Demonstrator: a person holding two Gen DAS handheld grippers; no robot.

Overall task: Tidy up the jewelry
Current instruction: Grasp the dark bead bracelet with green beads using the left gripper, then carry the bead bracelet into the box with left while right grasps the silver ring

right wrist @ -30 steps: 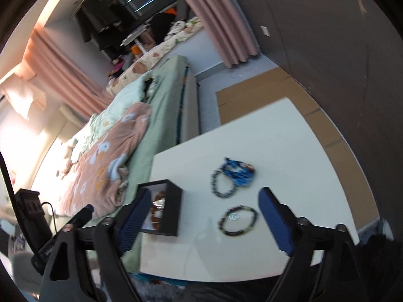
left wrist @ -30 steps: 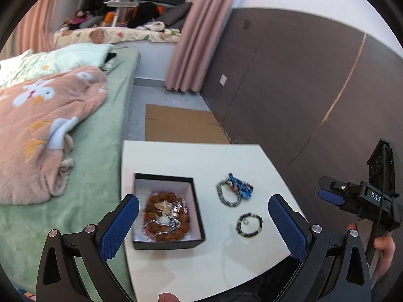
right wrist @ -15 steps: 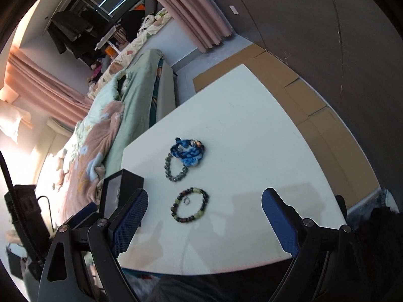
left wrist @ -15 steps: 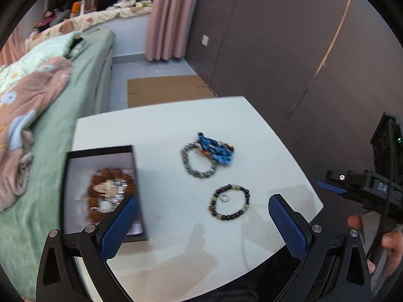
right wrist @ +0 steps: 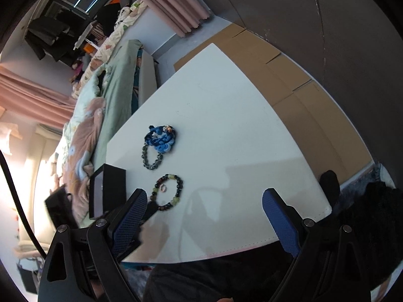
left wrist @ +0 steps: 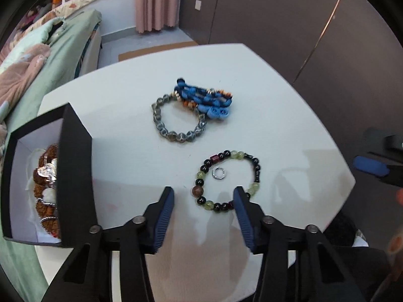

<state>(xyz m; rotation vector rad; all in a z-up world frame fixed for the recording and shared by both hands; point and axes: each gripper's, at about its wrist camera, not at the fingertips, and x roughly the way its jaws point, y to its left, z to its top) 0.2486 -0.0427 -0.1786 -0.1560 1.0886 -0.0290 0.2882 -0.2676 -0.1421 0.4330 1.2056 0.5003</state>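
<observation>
A black and green bead bracelet lies on the white table with a small silver ring inside its loop. My left gripper is open, low over the table, its fingertips on either side of the bracelet's near edge. A grey bead bracelet and a blue bead bundle lie farther back. A black box at the left holds brown beads and silver jewelry. My right gripper is open and empty above the table's near edge; the bracelet, the ring and the box show in the right wrist view.
A bed with a green sheet and a pink blanket runs along the table's left side. A dark panelled wall stands at the right. Cardboard lies on the floor beyond the table.
My left gripper has moved right and down from over the box to the black and green bracelet, and its jaws have narrowed. The right gripper has shifted slightly and stays open.
</observation>
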